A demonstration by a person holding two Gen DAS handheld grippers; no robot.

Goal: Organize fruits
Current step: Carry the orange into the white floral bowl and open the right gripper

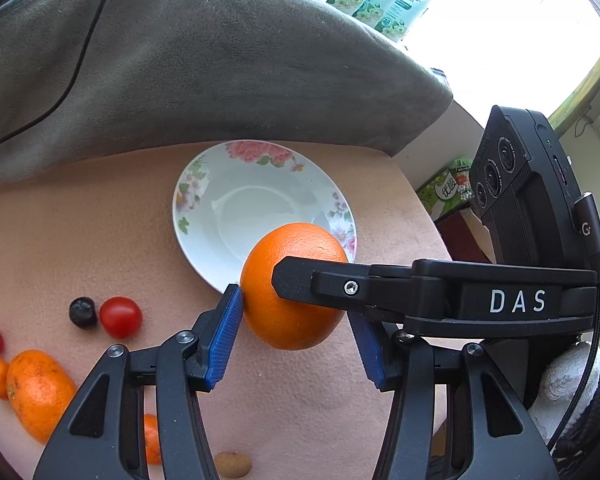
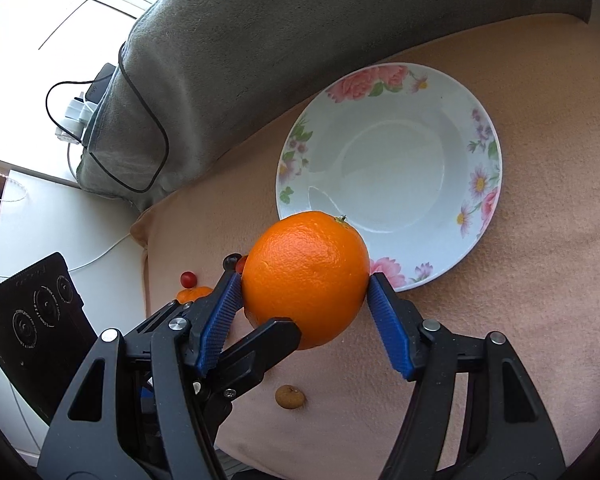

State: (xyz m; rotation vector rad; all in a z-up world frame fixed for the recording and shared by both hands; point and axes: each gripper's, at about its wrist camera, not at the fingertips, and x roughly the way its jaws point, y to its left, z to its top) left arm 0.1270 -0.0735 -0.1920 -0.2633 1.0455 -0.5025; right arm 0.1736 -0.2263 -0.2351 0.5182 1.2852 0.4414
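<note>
Both grippers grip one round, dimpled orange [image 2: 306, 278], lifted above the near rim of a glossy, flower-printed bowl [image 1: 188, 204]. The right gripper [image 2: 305, 286] pinches it between ribbed blue pads [image 2: 220, 322], half spread. The left gripper [image 1: 296, 312] clamps it crosswise. Small smooth tomatoes [image 1: 121, 317], a dark grape [image 1: 83, 311] and a mandarin [image 1: 36, 392] lie on the fuzzy peach blanket [image 1: 80, 240] towards its left edge.
</note>
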